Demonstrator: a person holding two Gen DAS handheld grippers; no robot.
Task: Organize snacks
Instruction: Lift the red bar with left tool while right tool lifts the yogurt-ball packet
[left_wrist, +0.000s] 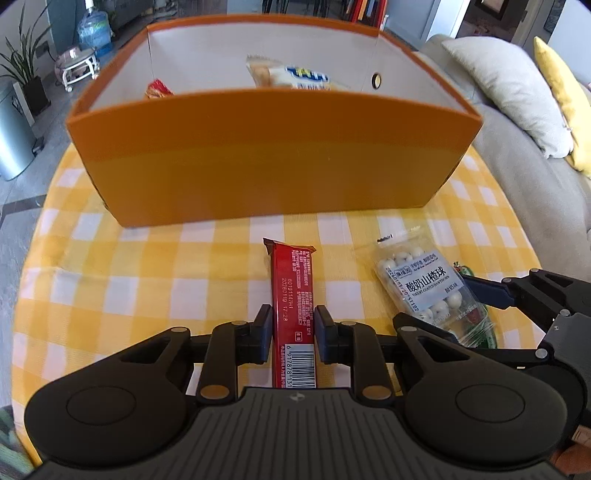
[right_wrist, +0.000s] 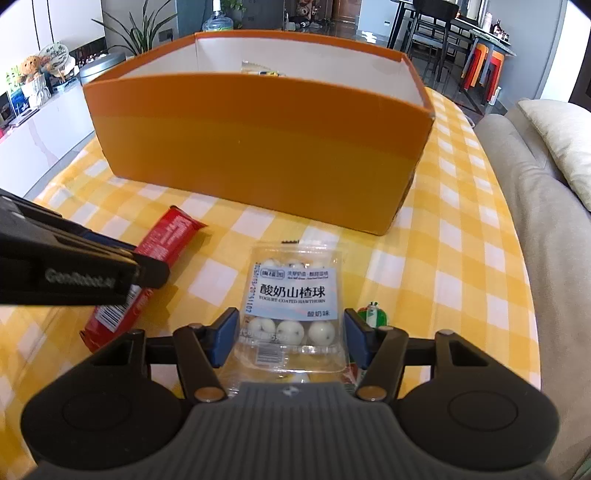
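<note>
A red snack bar (left_wrist: 291, 280) lies lengthwise on the yellow checked tablecloth (left_wrist: 147, 280), and my left gripper (left_wrist: 293, 325) is shut on its near half, pads against both long sides. To its right lies a clear bag of white yogurt-coated hawthorn balls (right_wrist: 290, 295), flat on the cloth. My right gripper (right_wrist: 290, 338) straddles the bag's near end; its blue pads (right_wrist: 223, 338) stand at the bag's side edges without visibly squeezing it. Behind both stands the orange box (right_wrist: 258, 140), open on top, holding a pale snack bag (left_wrist: 291, 75) and a red-orange packet (left_wrist: 159, 90).
A small green and white item (right_wrist: 375, 314) sits just outside the right pad. A grey sofa (right_wrist: 546, 221) with cushions borders the table on the right. The round table's edge curves away on both sides. Open cloth lies between the snacks and the box.
</note>
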